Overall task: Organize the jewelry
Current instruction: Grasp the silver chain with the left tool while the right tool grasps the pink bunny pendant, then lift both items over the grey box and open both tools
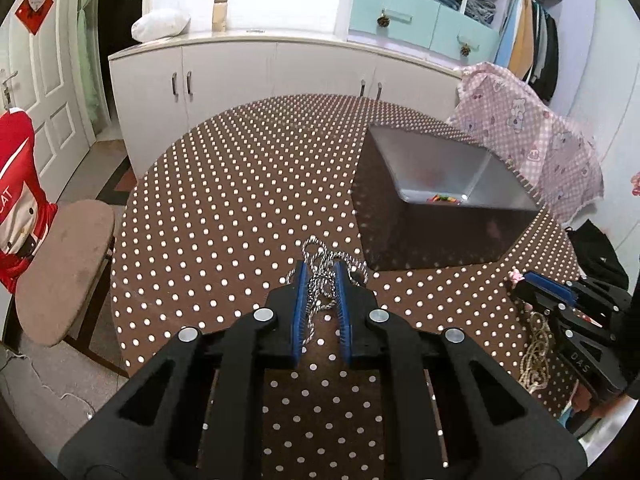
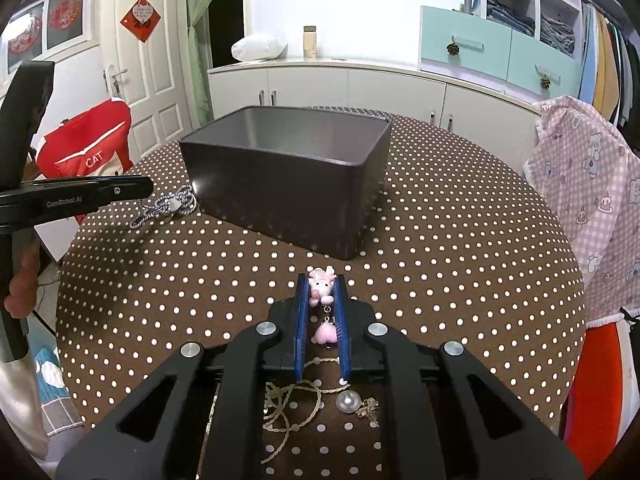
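Cord (image 1: 320,280) lengthwise in left gripper (image 1: 322,270)

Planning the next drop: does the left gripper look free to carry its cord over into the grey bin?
Probably yes: the left gripper is shut on the braided cord, and bare tablecloth separates it from the open grey bin.

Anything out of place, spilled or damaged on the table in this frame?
Nothing stands out. The grey bin sits upright on the table; each tool grips jewelry: left tool a silver cord, right tool a pink charm.
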`<move>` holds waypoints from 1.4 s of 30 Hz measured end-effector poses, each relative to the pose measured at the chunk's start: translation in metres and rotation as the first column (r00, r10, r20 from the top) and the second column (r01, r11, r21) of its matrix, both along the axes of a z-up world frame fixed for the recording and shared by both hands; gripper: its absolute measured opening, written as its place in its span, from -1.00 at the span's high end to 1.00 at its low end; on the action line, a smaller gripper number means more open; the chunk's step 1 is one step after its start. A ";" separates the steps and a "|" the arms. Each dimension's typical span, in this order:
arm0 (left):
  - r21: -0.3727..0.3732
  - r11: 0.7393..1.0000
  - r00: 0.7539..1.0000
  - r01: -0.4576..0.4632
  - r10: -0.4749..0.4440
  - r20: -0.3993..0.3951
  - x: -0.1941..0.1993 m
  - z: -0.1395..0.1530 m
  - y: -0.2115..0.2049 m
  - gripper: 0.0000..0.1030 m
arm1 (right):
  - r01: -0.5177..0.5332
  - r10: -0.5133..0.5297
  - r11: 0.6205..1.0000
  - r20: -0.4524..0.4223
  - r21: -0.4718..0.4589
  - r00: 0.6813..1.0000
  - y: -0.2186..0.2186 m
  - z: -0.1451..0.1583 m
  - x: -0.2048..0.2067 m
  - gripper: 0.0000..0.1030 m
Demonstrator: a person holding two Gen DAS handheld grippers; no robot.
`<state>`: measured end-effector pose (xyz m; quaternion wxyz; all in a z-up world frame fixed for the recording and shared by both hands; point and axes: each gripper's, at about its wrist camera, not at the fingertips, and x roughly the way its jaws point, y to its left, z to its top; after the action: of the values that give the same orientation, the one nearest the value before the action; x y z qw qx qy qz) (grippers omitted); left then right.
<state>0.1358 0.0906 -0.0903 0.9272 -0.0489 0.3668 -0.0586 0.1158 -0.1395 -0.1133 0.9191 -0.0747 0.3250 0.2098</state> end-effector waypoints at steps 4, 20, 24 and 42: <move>-0.006 1.000 1.000 0.002 -0.002 0.031 0.001 0.016 0.001 0.72 | 0.002 -0.003 1.000 0.021 0.003 1.000 -0.002 0.009 0.002 0.79; -0.014 0.999 0.988 0.034 -0.031 0.154 0.007 0.087 -0.009 0.72 | -0.033 0.027 0.999 0.181 0.031 0.983 -0.009 0.083 0.005 0.79; -0.029 0.999 0.980 0.041 -0.035 0.197 0.005 0.111 -0.008 0.73 | -0.045 0.034 0.998 0.212 0.045 0.977 -0.010 0.104 0.008 0.79; -0.071 0.995 0.951 0.073 -0.049 0.305 0.021 0.225 -0.016 0.73 | -0.066 0.041 0.995 0.309 0.069 0.950 -0.009 0.189 0.029 0.79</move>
<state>0.1564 0.0744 0.1350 0.9674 -0.0656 0.2191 -0.1089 0.1443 -0.1482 0.0754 0.9547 -0.0792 0.1676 0.2329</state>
